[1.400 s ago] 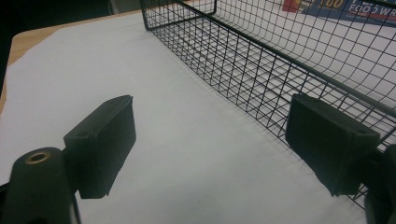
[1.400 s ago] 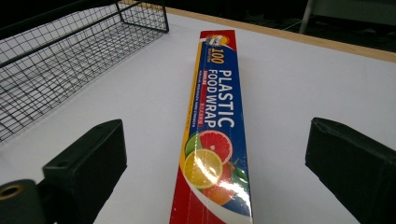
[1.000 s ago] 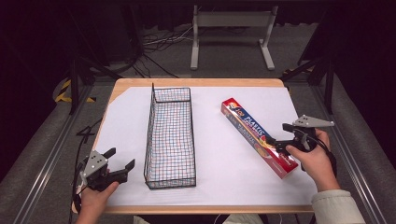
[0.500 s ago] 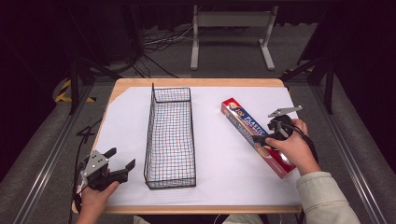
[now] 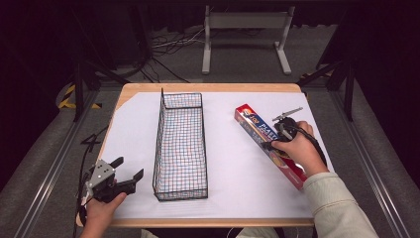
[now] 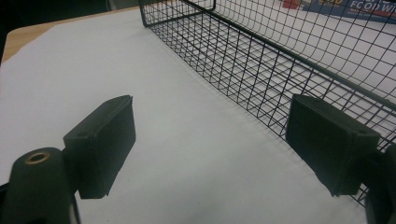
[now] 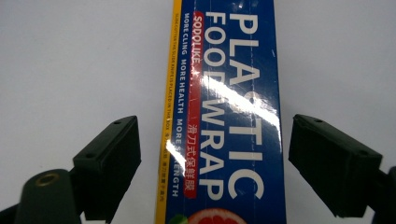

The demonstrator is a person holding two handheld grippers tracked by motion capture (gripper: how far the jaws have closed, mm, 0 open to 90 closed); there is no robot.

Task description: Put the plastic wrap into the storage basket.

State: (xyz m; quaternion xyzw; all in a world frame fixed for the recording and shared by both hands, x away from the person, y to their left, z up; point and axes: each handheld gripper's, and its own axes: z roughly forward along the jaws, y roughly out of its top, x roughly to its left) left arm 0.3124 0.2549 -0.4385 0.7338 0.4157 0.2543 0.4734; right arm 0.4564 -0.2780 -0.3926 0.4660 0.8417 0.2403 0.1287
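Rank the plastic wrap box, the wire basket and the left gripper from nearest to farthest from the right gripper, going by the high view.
1. Plastic wrap box: directly under the right gripper, between its open jaws, on the table's right.
2. Wire basket: mid-table, to its left.
3. Left gripper: near the table's front left corner.

Bright overhead light whitens the desk [image 5: 233, 163] while the frame's edges fall dark; glare streaks the plastic wrap box [image 7: 233, 107], and near fingers [image 6: 100, 144] blur softly

Wrap box [image 7: 229, 116]: glossy printed cardboard, glare streaks. Basket [image 5: 181, 148]: thin black wire mesh, metal. Table [image 5: 208, 88]: light wood edge w/ matt white sheet [image 5: 237, 163], smooth. Gripper pads [image 7: 109, 163]: matt black.
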